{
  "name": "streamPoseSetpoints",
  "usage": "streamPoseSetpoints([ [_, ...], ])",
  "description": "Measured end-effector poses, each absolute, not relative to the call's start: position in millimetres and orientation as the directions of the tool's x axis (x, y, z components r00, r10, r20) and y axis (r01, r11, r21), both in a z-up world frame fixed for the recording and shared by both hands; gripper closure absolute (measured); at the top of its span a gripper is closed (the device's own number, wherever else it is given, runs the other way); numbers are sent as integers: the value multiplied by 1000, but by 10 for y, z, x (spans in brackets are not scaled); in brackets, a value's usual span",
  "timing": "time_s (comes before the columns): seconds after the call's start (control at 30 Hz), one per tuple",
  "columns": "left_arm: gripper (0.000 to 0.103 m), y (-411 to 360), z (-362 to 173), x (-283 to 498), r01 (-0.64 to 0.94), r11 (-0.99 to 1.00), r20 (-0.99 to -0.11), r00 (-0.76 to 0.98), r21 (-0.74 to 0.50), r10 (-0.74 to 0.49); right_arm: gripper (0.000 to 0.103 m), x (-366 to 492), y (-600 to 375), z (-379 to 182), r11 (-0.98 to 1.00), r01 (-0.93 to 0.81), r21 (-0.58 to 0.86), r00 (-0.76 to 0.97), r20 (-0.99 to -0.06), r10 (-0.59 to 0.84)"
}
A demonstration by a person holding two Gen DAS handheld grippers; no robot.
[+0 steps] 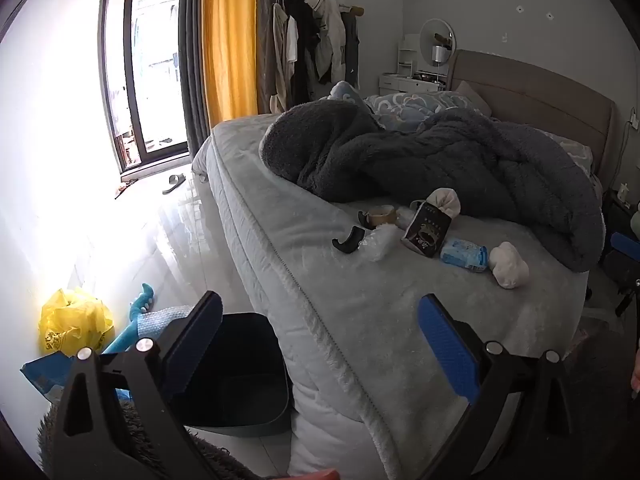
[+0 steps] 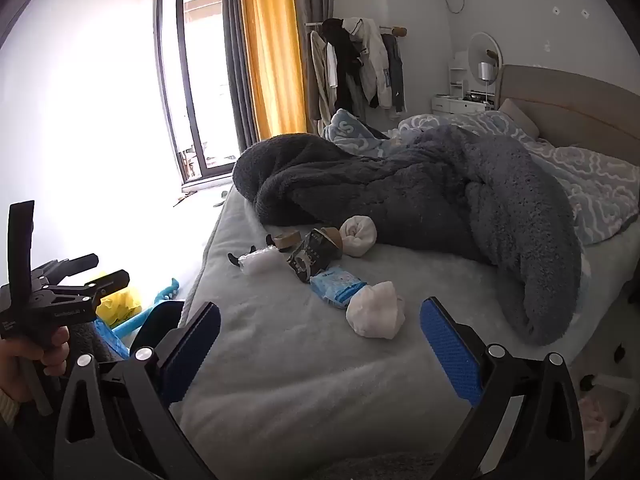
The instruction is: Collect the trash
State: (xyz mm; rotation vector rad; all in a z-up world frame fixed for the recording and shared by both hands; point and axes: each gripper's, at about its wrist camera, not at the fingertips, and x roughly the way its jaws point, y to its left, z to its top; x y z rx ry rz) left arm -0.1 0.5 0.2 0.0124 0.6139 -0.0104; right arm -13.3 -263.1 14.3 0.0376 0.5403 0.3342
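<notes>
Trash lies in a loose row on the grey bed (image 2: 280, 360), near the dark blanket (image 2: 420, 184) — white wad (image 2: 374, 316), blue packet (image 2: 336, 285), dark carton (image 2: 310, 258), tape roll (image 2: 289, 240). Bin (image 1: 240, 372) sits on the floor beside the bed. Left gripper (image 1: 320, 340) and right gripper (image 2: 320, 344) both spread wide, empty. Risks: soft wad slipping the pads; fleece pinched along with it — items crowd together.

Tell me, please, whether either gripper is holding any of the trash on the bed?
Nothing is held: the left gripper and the right gripper are both open, short of the trash.
</notes>
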Motion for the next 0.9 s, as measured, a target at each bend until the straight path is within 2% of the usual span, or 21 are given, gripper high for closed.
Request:
streamPoseSetpoints([
  [0.9,3,25,11,-16,12,1000,-583,812,4,-8,2,-103,-2604,118,947,-303,103,802,-509,312],
])
